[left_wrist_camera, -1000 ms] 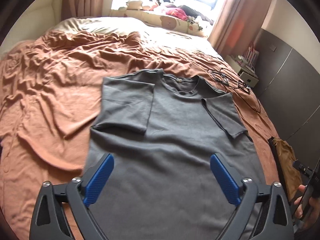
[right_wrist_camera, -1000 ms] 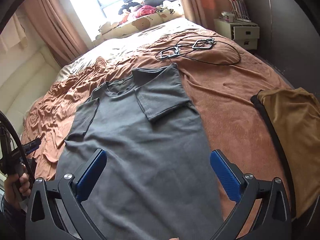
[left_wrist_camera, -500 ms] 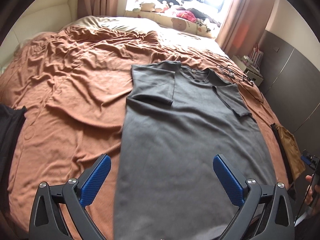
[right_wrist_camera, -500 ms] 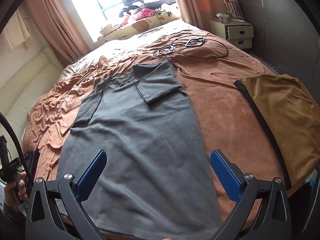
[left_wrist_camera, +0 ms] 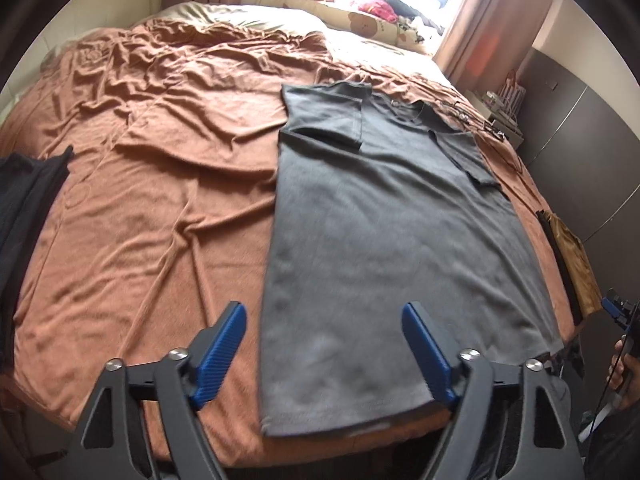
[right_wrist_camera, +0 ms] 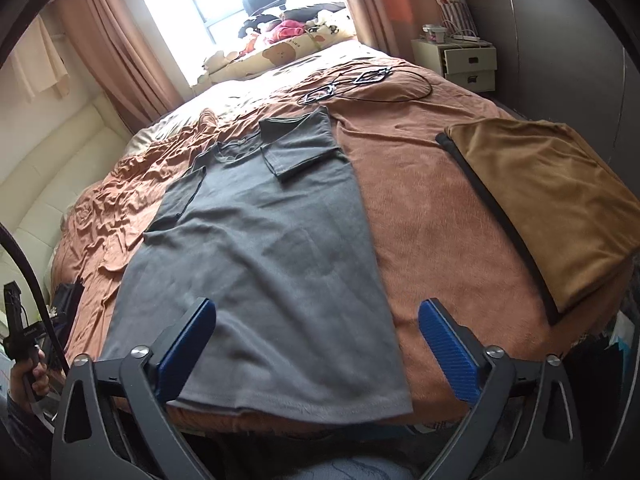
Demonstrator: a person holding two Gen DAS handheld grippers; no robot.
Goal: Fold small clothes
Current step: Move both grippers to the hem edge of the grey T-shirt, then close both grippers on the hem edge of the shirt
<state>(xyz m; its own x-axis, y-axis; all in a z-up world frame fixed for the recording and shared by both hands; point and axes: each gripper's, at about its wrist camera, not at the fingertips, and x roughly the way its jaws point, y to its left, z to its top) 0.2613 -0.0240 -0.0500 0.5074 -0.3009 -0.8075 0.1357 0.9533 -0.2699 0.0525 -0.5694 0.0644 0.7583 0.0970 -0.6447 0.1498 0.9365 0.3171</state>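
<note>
**Hem at the bed's edge, both jaws wide and empty**

The grey T-shirt (left_wrist_camera: 384,232) lies flat on the rust-brown bedspread (left_wrist_camera: 152,184), both sleeves already turned in over the chest, collar at the far end. The left gripper (left_wrist_camera: 326,354) hovers with its jaws spread, released, the shirt's near left corner lying between them and a little ahead. The right gripper (right_wrist_camera: 318,350) is likewise open and holding nothing; the hem's right corner sits between its jaws, nearer the left one.

The hem lies right at the edge of the bed (it seems to droop a little over it), so a clumsy pinch could drag the shirt off toward the floor. If one side closes on a single layer, or catches bedspread along with cloth, I expect the fold to come up skewed and the tucked sleeves to slide back out. Uneven lifting between the two hands would twist the body. The folded mustard-brown garment (right_wrist_camera: 552,208) lies well to the right of the right jaws, clear of a straight fold.
</note>
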